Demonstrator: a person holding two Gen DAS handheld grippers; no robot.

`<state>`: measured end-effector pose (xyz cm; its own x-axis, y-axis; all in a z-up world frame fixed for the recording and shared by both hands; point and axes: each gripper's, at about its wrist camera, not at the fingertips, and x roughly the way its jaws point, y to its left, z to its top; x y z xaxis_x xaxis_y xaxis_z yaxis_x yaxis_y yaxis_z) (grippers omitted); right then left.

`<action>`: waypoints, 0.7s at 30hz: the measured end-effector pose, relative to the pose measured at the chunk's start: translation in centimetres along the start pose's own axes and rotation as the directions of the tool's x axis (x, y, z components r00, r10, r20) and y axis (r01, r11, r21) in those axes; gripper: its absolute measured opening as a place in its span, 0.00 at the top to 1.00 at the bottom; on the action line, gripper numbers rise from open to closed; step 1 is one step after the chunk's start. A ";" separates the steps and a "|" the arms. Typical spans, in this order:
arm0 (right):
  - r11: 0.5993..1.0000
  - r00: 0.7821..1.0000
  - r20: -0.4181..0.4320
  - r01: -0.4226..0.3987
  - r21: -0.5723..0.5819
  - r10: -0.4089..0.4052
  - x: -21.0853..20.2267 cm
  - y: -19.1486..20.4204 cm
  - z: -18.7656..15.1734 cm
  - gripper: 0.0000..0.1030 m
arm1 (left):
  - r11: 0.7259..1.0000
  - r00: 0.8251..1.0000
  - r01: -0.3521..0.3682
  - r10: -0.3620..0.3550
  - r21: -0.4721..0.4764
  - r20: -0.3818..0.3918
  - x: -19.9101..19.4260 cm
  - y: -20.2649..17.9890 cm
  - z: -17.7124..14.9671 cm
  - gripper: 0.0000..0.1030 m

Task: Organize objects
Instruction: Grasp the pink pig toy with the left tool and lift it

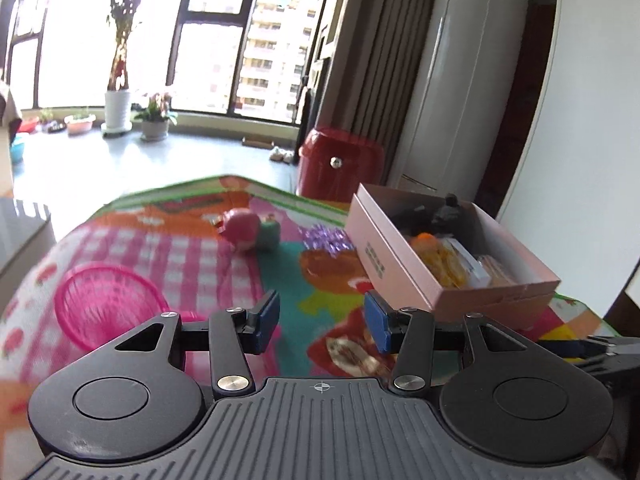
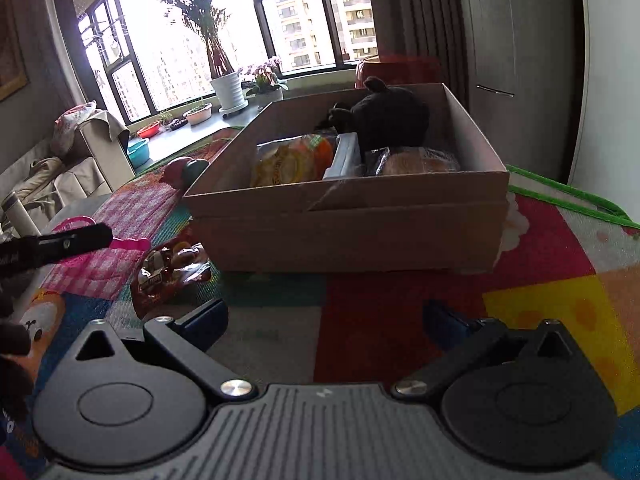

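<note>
In the left wrist view my left gripper (image 1: 322,322) hovers over the colourful play mat (image 1: 192,256), its blue pads apart with nothing between them. A red snack packet (image 1: 352,352) lies on the mat just below it. To the right stands a pink cardboard box (image 1: 400,276) holding a black plush toy (image 1: 450,210), a yellow snack bag (image 1: 444,264) and wrapped bread. In the right wrist view my right gripper (image 2: 326,318) stands wide open and empty, low over the mat in front of the box (image 2: 344,232). The snack packet (image 2: 172,268) lies left of the box.
A pink plastic basket (image 1: 108,304) sits at the mat's left. A pink and green toy (image 1: 248,230) and a purple shiny piece (image 1: 326,238) lie farther back. A red stool (image 1: 340,164) stands behind the mat. Potted plants (image 1: 118,108) line the window.
</note>
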<state>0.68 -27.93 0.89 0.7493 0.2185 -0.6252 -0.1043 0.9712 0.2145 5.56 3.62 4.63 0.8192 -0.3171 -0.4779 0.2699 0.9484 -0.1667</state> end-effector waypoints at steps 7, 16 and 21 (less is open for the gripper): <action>1.000 0.999 0.047 -0.002 -0.022 0.003 -1.0 0.3 -0.2 0.00 | 0.990 0.995 -0.097 0.093 -0.100 -0.043 6.9 3.9 6.1 0.50; 0.999 0.998 0.045 -0.042 0.032 0.041 -0.9 -0.7 0.1 0.00 | 0.931 0.983 -0.129 0.076 -0.341 -0.165 15.3 8.5 7.8 0.50; 0.995 0.998 0.025 -0.056 0.082 0.055 -0.4 -1.5 0.2 0.00 | 0.955 0.983 -0.095 0.045 -0.280 -0.180 15.7 6.9 6.5 0.50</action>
<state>0.68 -29.54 0.99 0.7586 0.2687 -0.5935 -0.0927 0.9462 0.3099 23.55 5.25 1.57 0.7263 -0.2700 -0.6322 0.0380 0.9340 -0.3553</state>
